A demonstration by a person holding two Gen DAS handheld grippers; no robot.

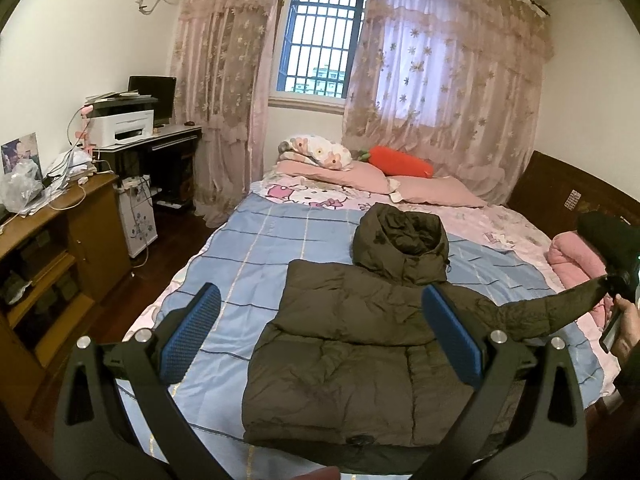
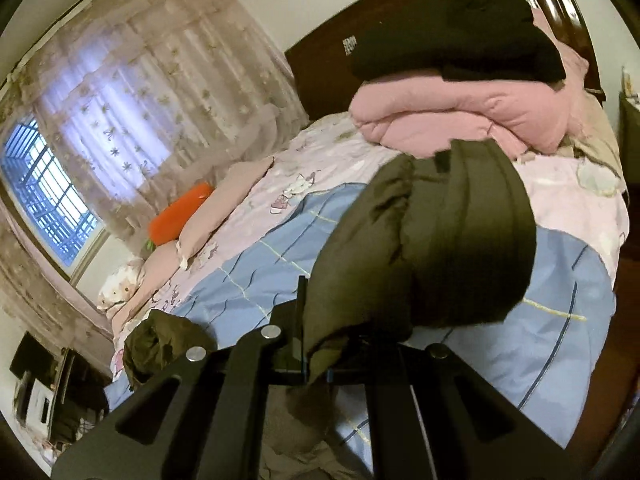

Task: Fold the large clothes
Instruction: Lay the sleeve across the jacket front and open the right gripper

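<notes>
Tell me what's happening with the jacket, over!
Left tool open, empty. Right tool shut on jacket sleeve, lifted. Jacket flat on bed. Nothing blocking.

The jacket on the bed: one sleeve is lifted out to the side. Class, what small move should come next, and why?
Probably carry the sleeve inward and lay it across the jacket body. The right gripper is shut on the sleeve, which stretches off to the side, while the rest lies flat on the bed. The left gripper hovers open above the jacket, holding nothing.
</notes>
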